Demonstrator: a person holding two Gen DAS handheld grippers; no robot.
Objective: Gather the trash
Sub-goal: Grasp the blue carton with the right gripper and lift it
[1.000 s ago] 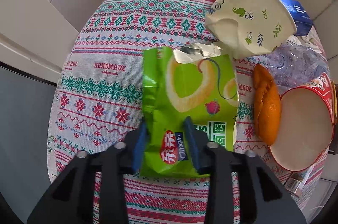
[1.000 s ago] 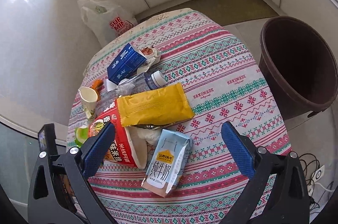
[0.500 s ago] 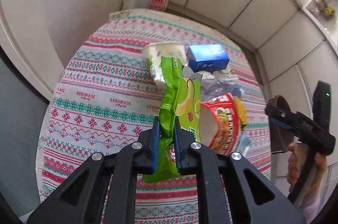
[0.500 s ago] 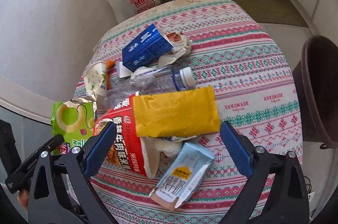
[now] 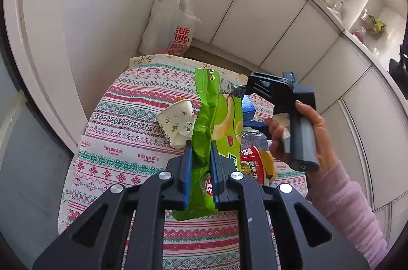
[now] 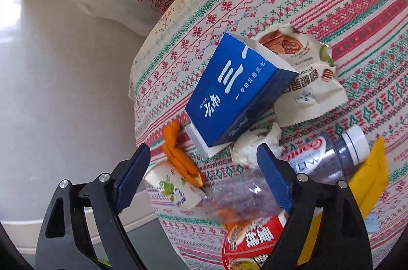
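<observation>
Green chip bag [image 5: 206, 101] clamped near its lower end between the blue pads of the left gripper [image 5: 200, 145]. Jaws drawn tight together on the crumpled foil. Held above the patterned tablecloth [image 5: 122, 142], torn top standing upward, bottom edge hanging below the pads.

On the cloth past the bag: a crushed paper cup [image 5: 178, 122] with leaf print, lying on its side just left of the bag. A red noodle cup [image 5: 251, 163] to the right, partly hidden behind the bag. A white plastic bag [image 5: 173, 22] with red lettering on the floor against the wall, beyond the table's far edge.

Right gripper [image 6: 202, 150] gripped by a hand [image 5: 301, 137] in a pink sleeve [image 5: 341, 198], pointing down at the rest of the litter. Jaws wide apart, just now closing in a little, pads pressing on nothing.

Seen between its fingers from the right wrist view: the paper cup, strips of orange peel [image 6: 178, 157] touching the cup, and a squashed clear bottle [image 6: 331, 157] with a white cap. Beyond these, a blue box [image 6: 239, 89] leaning over a cream nut packet [image 6: 306, 81]. Crumpled tissue [image 6: 252, 147] at the box's near corner. Yellow packet [image 6: 369, 175] at the right, beside the bottle cap, with the noodle cup at the bottom edge.
</observation>
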